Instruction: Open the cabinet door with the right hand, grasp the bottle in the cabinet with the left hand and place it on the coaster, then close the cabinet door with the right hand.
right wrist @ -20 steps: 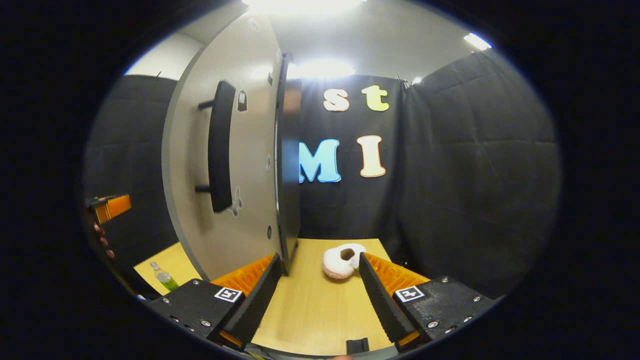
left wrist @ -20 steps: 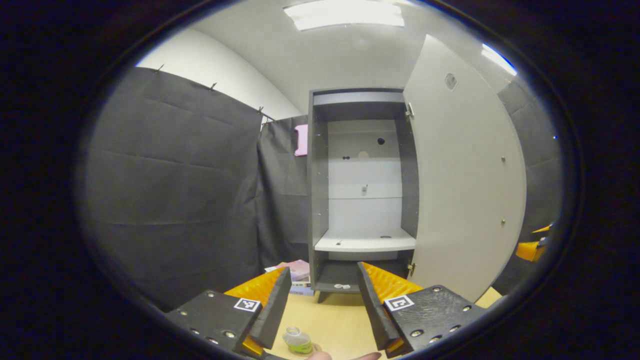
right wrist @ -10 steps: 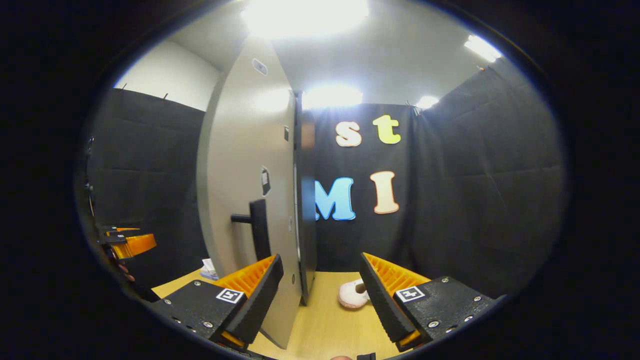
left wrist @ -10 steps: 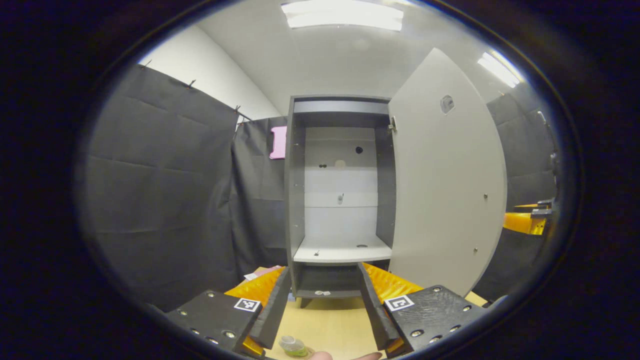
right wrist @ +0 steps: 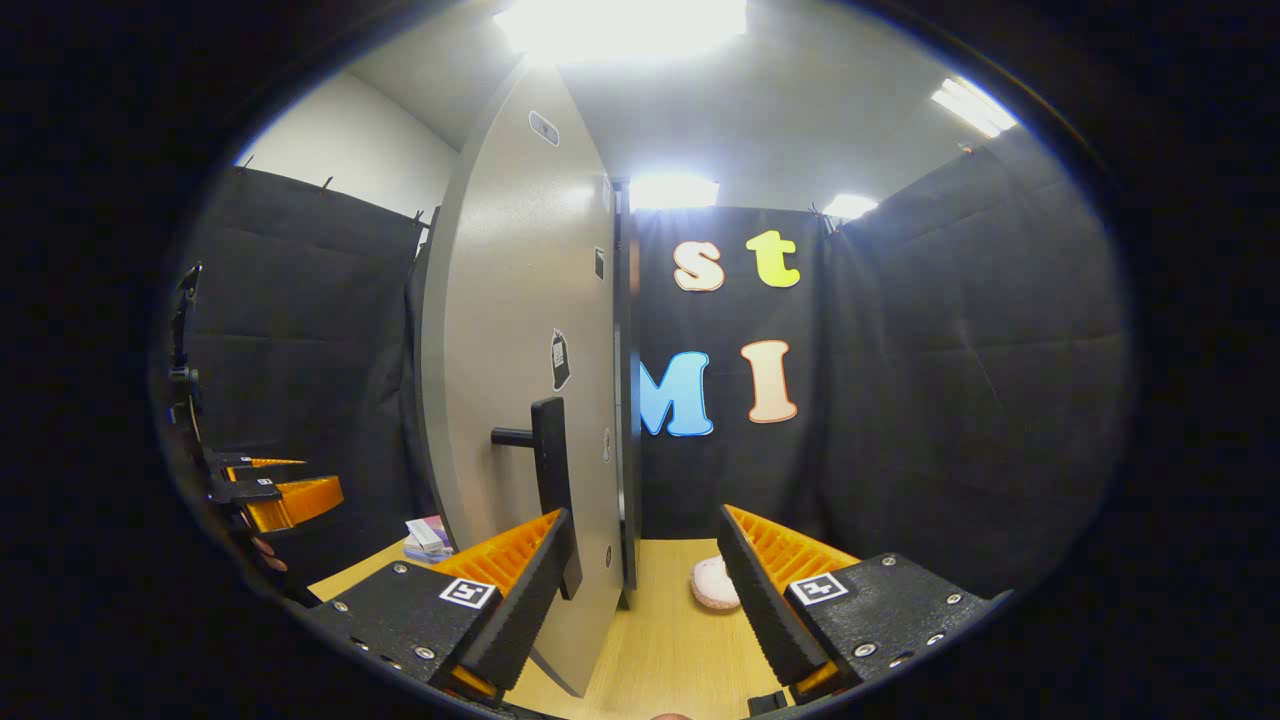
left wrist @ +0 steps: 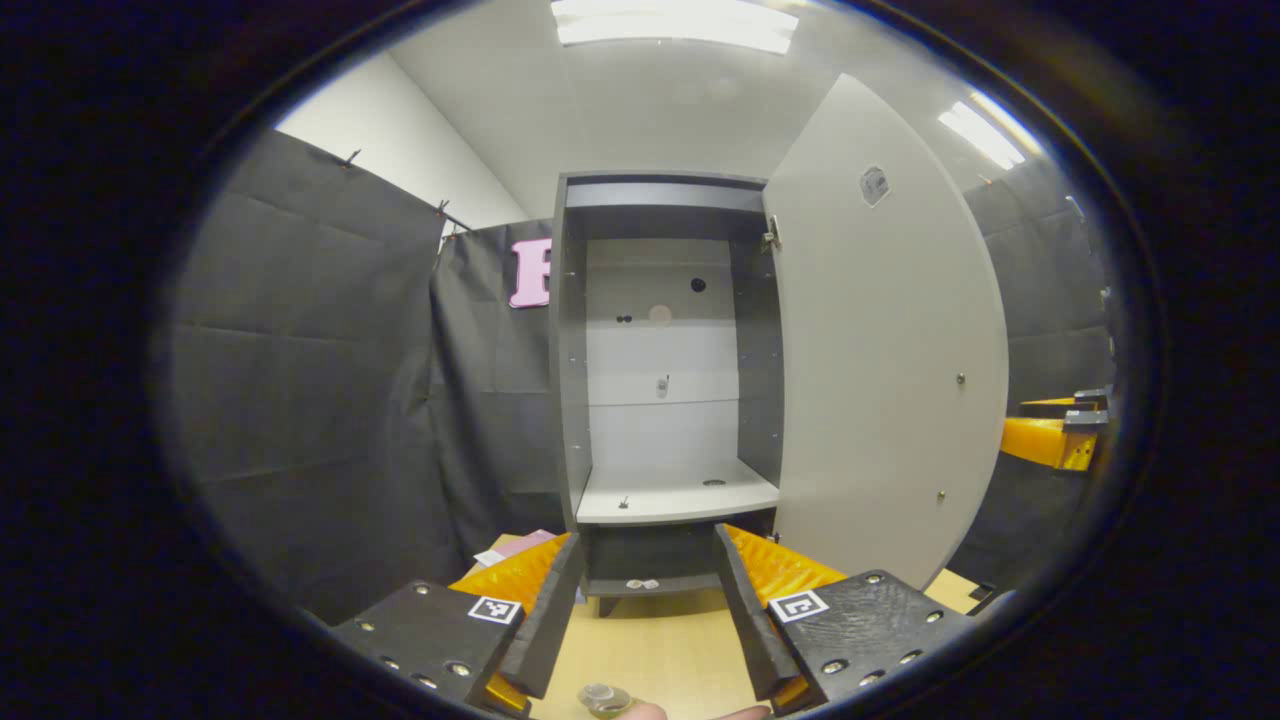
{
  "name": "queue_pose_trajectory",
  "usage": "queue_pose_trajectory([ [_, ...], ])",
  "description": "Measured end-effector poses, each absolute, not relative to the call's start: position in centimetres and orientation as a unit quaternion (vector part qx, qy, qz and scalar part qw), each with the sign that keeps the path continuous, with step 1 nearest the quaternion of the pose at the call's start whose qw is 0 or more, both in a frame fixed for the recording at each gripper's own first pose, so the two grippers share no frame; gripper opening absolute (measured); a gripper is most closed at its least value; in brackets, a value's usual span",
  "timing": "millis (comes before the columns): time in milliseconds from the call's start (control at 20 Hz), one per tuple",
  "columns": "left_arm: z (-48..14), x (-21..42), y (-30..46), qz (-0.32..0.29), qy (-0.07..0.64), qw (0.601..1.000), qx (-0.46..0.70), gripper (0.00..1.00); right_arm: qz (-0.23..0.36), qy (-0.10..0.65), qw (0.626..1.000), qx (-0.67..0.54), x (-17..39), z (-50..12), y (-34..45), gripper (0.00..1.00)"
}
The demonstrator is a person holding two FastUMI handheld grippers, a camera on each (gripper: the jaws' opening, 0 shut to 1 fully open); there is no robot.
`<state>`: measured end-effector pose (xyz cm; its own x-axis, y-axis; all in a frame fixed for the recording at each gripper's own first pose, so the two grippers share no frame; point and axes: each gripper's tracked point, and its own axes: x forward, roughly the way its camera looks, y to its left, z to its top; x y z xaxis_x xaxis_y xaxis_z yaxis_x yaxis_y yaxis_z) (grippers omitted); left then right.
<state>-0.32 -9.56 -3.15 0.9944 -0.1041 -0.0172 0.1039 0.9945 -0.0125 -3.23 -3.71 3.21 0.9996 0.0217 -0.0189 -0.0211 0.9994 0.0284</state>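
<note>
The left gripper (left wrist: 640, 590) is held with its ribbed fingers spread wide and nothing between them, pointed level at the cabinet (left wrist: 668, 380), whose pale door (left wrist: 885, 370) stands swung out to the right. The bottle (left wrist: 603, 698) stands on the wooden table (left wrist: 655, 650) just below that gripper, only its clear cap and a bit of green showing. The right gripper (right wrist: 645, 590) is likewise wide open and grips nothing, hovering at the door's free edge beside the dark bar handle (right wrist: 548, 470). A pale, soft-looking round object (right wrist: 715, 585) lies on the table beyond
</note>
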Motion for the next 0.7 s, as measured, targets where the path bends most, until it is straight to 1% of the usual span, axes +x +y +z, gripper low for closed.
queue_pose_trajectory([
  [150,-3.3,-0.4,-9.6,-0.057,0.016,0.998,-0.021,0.78,0.009,0.015,1.0,0.021,-3.3,3.0,-1.6,0.91],
  [200,-3.4,-0.3,-9.4,-0.058,0.016,0.998,-0.022,0.78,0.008,0.015,1.0,0.024,-3.2,3.1,-1.0,0.89],
  [350,-3.5,0.4,-8.7,-0.066,0.017,0.998,-0.013,0.78,0.004,0.016,0.999,0.038,-2.9,3.1,1.3,0.89],
  [400,-3.5,0.6,-8.5,-0.07,0.015,0.997,-0.009,0.75,0.004,0.017,0.999,0.048,-2.7,2.9,2.1,0.91],
  [450,-3.5,0.7,-8.3,-0.073,0.014,0.997,-0.005,0.75,0.006,0.016,0.998,0.056,-2.3,2.9,3.1,0.89],
  [650,-3.9,0.6,-7.8,-0.084,0.017,0.996,0.006,0.74,0.016,0.011,0.998,0.063,-1.0,2.5,5.8,0.91],
  [700,-4.1,0.5,-7.7,-0.085,0.023,0.996,0.006,0.78,0.021,0.013,0.997,0.069,-0.7,2.4,7.0,0.91],
])
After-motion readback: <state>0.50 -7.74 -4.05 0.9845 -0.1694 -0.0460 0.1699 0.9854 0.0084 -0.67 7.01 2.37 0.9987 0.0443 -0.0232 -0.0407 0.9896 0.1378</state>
